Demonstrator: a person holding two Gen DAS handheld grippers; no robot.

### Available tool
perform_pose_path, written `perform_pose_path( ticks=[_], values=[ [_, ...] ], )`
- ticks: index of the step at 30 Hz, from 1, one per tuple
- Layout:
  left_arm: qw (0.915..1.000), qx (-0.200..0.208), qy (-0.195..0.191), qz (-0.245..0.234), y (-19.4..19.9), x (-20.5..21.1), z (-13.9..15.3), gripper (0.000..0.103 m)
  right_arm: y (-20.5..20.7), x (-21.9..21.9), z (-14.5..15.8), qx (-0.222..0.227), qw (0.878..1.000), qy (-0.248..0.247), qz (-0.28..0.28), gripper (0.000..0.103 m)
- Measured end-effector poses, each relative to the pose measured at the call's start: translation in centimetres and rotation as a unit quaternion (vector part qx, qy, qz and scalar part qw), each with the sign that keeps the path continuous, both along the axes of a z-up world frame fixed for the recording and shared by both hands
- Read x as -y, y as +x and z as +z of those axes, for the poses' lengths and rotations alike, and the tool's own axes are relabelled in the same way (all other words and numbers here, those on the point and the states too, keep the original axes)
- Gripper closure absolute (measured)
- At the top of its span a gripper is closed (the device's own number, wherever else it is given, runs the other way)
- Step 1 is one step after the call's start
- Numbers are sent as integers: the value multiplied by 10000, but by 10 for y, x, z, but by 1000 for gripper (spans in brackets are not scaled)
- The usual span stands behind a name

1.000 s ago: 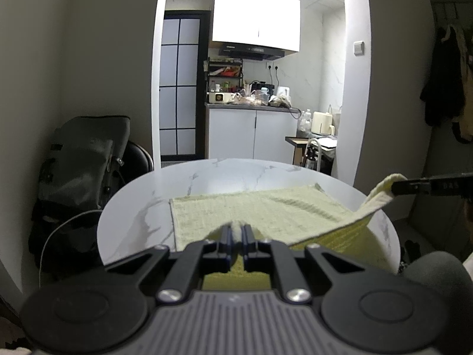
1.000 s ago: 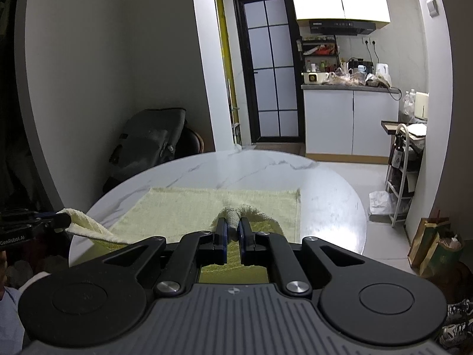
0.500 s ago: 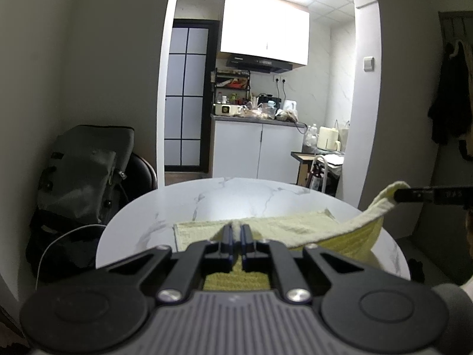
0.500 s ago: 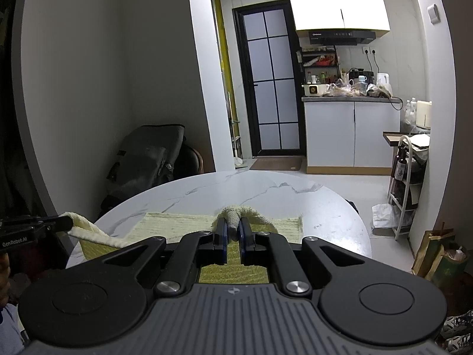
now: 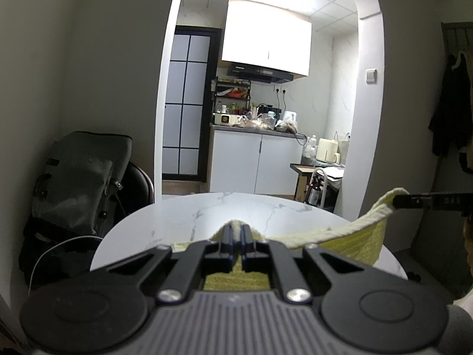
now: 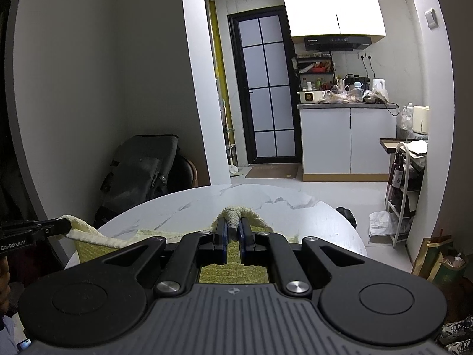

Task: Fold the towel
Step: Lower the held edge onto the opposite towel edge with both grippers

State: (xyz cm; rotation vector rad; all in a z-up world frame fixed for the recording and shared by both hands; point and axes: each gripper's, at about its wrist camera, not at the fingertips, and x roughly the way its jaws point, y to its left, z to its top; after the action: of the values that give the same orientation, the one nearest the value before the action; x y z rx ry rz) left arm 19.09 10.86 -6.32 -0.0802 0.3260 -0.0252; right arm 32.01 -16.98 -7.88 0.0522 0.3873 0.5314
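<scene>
A pale yellow-green towel (image 5: 348,236) hangs between both grippers above the round white marble table (image 5: 236,210). My left gripper (image 5: 236,228) is shut on one towel corner, which bunches up between its fingertips. My right gripper (image 6: 232,222) is shut on the other near corner, a wad of cloth showing between its blue pads. In the left wrist view the right gripper's fingers (image 5: 425,201) reach in from the right edge with the towel draped from them. In the right wrist view the left gripper's fingers (image 6: 44,227) come in from the left. Most of the towel (image 6: 97,238) is hidden behind the gripper bodies.
A dark backpack (image 5: 79,174) rests on a chair beyond the table's left side. Behind the table an archway opens onto a kitchen with white cabinets (image 6: 346,142) and a glass-paned door (image 6: 266,88). A wire rack (image 6: 405,183) and bags (image 6: 437,257) stand at the right.
Both grippers have risen and drawn back with the towel corners. Less of the towel lies flat on the table, and more bare marble shows beyond it.
</scene>
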Motion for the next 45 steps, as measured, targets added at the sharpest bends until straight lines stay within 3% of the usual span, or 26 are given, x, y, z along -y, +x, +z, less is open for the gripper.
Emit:
perform_pose_path(
  ticks=[12, 45],
  values=[
    [10000, -88, 6, 20, 21, -5, -4, 98, 19, -7, -3, -38, 10000, 62, -57, 95],
    [9978, -660, 51, 53, 89, -18, -30, 98, 92, -26, -41, -670, 9976, 64, -188, 95]
  ],
)
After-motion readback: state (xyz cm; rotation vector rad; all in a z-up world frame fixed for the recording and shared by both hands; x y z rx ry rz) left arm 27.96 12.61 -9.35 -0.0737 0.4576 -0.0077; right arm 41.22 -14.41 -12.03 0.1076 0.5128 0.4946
